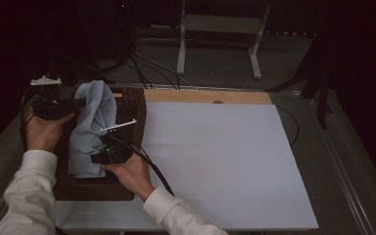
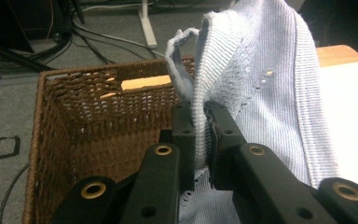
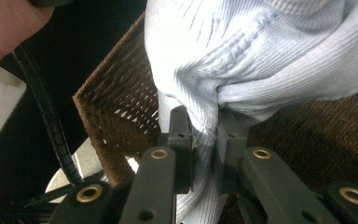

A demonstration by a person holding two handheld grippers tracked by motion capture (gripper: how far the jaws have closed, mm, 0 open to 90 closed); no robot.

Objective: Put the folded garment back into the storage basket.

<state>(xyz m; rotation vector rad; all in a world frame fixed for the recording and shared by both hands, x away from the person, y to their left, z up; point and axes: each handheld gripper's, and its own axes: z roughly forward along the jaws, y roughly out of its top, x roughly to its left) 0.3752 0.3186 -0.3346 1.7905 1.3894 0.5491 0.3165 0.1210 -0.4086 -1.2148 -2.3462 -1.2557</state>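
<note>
At the bottom of the high view two white sleeves come in, the left at the lower left corner, the right just right of it. Above the right sleeve, left of the frame's centre, the right hand-held gripper [image 1: 108,145] has its jaws clamped on the lower part of a pale blue knitted garment [image 1: 89,128]; in the right gripper view the fabric [image 3: 261,60] bunches into a pinched fold between the two black jaws at lower centre. Its cable [image 1: 152,169] trails down and right toward the sleeve.

The garment hangs over a brown woven basket [image 1: 133,105] that stands on the left part of the bench, its lower end draped down toward the basket's near edge. In the left gripper view the basket's open inside [image 2: 98,121] takes up the left half of the frame, and the garment [image 2: 261,84] rises at the centre and right.

Farther up, at the upper left of the high view, the left hand-held gripper [image 1: 71,105] is clamped on the garment's upper edge; the left gripper view shows a ribbed hem squeezed tight between its jaws at lower centre.

To the right of the basket a large white sheet [image 1: 225,161] covers the bench, with a strip of bare wood [image 1: 210,96] along its far edge. Beyond that lie grey floor and the white legs of a stand [image 1: 181,44].
</note>
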